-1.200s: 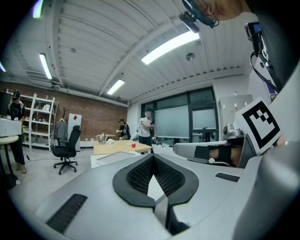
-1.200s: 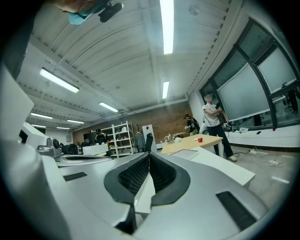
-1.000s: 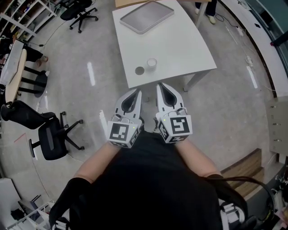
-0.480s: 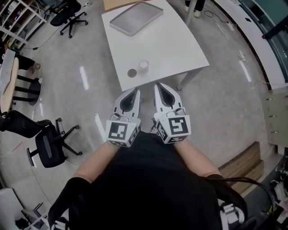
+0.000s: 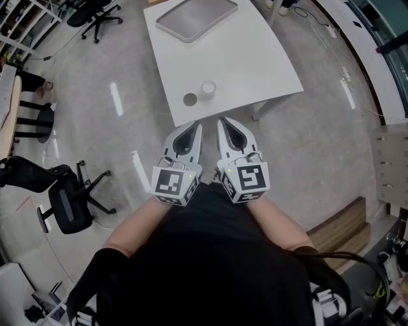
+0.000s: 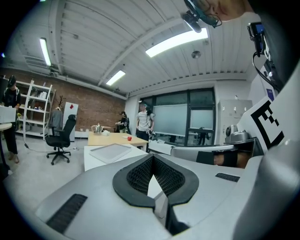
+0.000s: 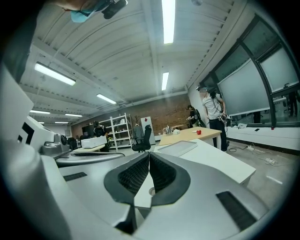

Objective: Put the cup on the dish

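A small white cup stands near the front edge of the white table. Just left of it lies a small round grey dish, apart from the cup. My left gripper and right gripper hang side by side in front of the table's near edge, short of both objects. Both are shut with nothing between their jaws. In the right gripper view the dish shows as a grey spot through the gap behind the tips. The left gripper view shows only the table past the closed jaws.
A grey tray lies at the table's far end. Black office chairs stand on the floor to the left. A wooden table with a red object, shelves and people stand farther back in the room.
The table, cup and dish have shifted slightly in the head view as the head moved. Both grippers stay shut, side by side, at about the same spot.
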`<state>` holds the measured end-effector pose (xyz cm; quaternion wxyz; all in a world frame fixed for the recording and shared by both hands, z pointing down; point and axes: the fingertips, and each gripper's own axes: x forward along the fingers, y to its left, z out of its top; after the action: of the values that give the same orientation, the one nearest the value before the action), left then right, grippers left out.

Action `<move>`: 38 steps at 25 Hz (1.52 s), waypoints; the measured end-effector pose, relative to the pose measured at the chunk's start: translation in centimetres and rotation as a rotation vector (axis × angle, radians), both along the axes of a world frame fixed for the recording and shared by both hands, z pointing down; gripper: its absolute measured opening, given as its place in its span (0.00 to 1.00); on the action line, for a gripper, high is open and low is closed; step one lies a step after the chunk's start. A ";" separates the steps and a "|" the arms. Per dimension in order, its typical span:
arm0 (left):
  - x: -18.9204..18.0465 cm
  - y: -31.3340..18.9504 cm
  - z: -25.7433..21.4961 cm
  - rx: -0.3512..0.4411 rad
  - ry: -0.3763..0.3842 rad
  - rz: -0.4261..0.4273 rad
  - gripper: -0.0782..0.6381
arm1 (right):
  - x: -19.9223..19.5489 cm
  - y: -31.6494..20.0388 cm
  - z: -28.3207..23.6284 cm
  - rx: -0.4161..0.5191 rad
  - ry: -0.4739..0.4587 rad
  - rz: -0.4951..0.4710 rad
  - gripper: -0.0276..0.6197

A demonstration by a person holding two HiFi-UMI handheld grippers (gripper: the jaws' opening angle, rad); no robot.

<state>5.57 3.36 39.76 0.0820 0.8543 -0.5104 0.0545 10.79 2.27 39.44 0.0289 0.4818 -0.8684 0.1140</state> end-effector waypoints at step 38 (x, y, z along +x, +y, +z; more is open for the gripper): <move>-5.7 -20.1 12.1 -0.129 -0.079 0.348 0.10 | -5.3 -16.3 13.4 -0.221 0.330 0.059 0.06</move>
<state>-0.16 -16.76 51.86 0.1058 0.9198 -0.3532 0.1342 5.52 -14.03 52.88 0.2202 0.5129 -0.8196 0.1292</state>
